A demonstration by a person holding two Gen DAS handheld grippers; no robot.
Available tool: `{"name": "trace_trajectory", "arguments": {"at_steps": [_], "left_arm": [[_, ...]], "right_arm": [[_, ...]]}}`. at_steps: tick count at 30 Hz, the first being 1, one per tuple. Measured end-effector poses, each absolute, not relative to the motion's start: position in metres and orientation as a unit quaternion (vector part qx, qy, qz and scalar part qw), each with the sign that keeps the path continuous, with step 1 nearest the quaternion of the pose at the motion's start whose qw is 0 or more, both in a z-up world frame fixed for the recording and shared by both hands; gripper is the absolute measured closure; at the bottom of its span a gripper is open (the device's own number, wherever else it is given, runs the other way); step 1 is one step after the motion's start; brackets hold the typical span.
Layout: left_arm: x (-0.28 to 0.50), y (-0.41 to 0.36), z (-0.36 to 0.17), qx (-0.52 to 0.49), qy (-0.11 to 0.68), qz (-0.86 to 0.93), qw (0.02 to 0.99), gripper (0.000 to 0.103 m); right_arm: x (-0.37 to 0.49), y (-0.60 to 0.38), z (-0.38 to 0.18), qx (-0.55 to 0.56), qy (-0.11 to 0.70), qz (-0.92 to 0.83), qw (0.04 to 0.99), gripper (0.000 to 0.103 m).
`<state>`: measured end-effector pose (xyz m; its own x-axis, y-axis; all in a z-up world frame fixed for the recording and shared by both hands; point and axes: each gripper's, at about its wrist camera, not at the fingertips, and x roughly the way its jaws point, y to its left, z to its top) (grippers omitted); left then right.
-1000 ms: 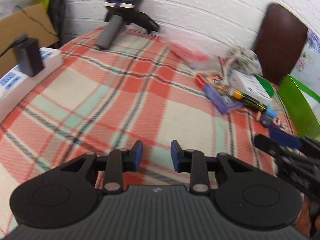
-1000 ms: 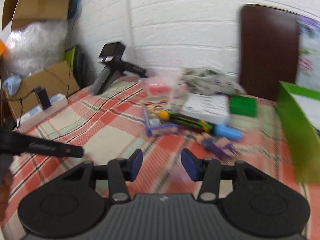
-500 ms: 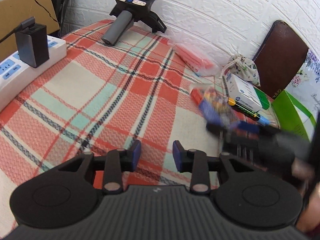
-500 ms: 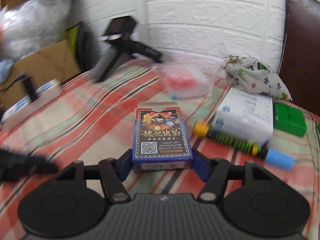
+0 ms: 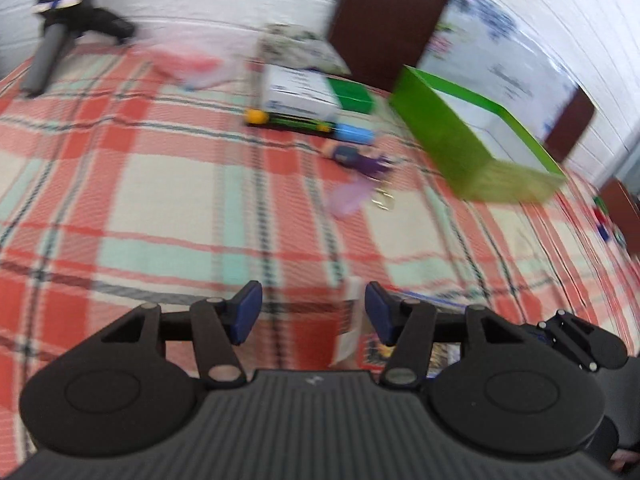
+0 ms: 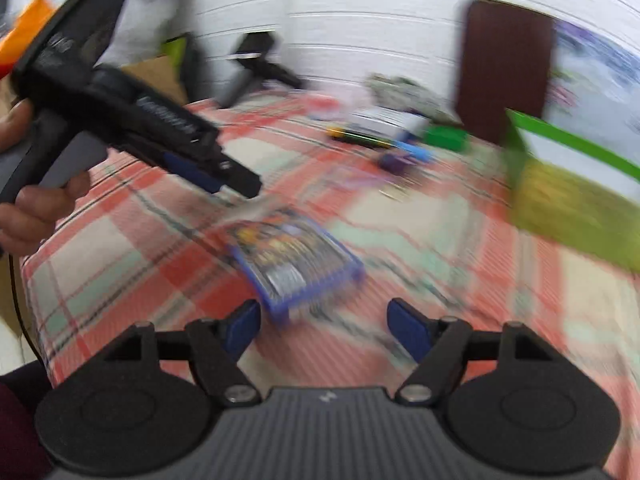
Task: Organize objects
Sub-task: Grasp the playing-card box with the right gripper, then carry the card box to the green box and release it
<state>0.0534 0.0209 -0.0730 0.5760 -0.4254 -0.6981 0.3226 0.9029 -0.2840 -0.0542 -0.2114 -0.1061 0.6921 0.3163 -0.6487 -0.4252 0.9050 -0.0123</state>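
A blue card box (image 6: 294, 262) lies flat on the plaid cloth (image 6: 420, 232), just ahead of my right gripper (image 6: 324, 322), which is open and empty. The box's open white flap points at my left gripper (image 6: 224, 178), seen from the side above it. In the left wrist view my left gripper (image 5: 312, 312) is open, with the flap (image 5: 350, 320) low between its fingers. A green box (image 5: 472, 144) lies open on its side at the right. A marker (image 5: 308, 124), a white carton (image 5: 300, 92), a purple toy (image 5: 360, 158) and a fabric pouch (image 5: 300, 46) lie near the wall. Both views are blurred.
A brown chair back (image 5: 388, 20) stands against the white wall. A handheld device on a grey grip (image 5: 60, 20) lies at the far left. A clear bag with red contents (image 5: 192, 64) lies near it. A cardboard box (image 6: 156, 76) stands at the left.
My right gripper let go of the card box, which now lies on the cloth near the front. My left gripper opened wider and swung right towards the box.
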Motion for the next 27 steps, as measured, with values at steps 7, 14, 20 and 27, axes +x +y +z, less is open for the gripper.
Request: {"name": "trace_trajectory", "arguments": {"at_steps": [7,14,20,27], "left_arm": [[0.042,-0.004,-0.076,-0.022,0.428,-0.218,0.877,0.044],[0.038,0.001,-0.083,-0.073,0.453,-0.229,0.859,0.06],[0.039,-0.052,-0.079,-0.051,0.459,-0.267,0.846,0.06],[0.047,-0.157,-0.086,-0.021,0.447,-0.347,0.824,0.06]], "right_arm": [[-0.068,-0.219,-0.103,-0.062,0.328,0.199,0.921,0.03],[-0.05,-0.18,-0.114,-0.097,0.327,0.219,0.914,0.038],[-0.051,-0.211,-0.11,-0.072,0.323,0.164,0.929,0.042],[-0.057,-0.297,-0.104,-0.032,0.326,0.058,0.943,0.042]]}}
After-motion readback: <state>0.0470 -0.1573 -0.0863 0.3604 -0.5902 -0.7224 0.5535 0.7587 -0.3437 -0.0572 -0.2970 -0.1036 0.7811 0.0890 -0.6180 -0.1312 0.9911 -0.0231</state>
